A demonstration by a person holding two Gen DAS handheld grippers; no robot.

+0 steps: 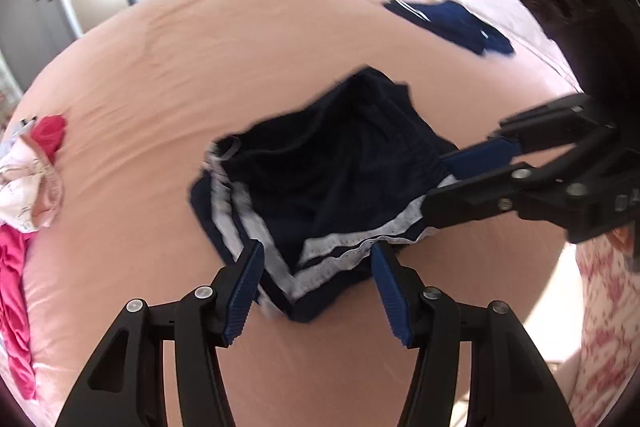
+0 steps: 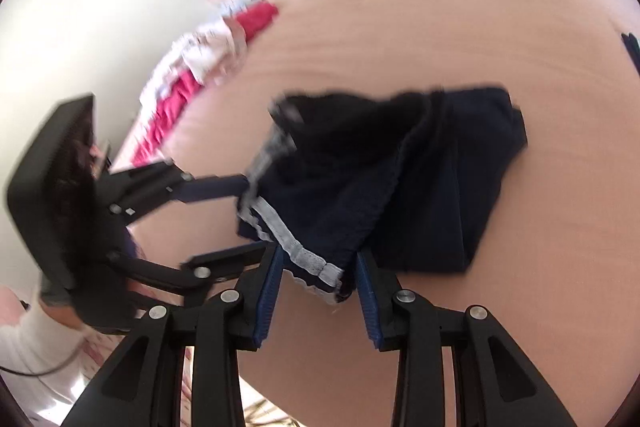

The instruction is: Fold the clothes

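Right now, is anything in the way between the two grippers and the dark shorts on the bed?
No, nothing visible is. The dark shorts lie on the peach bedsheet, with their striped edge between the open fingers of both the left hand-held gripper and the right hand-held gripper. The other clothes lie off to the sides.

Peach-sheeted bed [image 1: 180, 67]: dark shorts [image 1: 320, 163] centre, navy garment [image 1: 452, 23] beyond, pink-and-white clothes heap [image 1: 28, 195] at edge.

Readable text: we find none in either view.
Right gripper [image 1: 448, 183] body: we see pale embossed marks at its edge, too blurred for us to read.
Navy garment [image 1: 448, 23] farther back: we see white marks, illegible.
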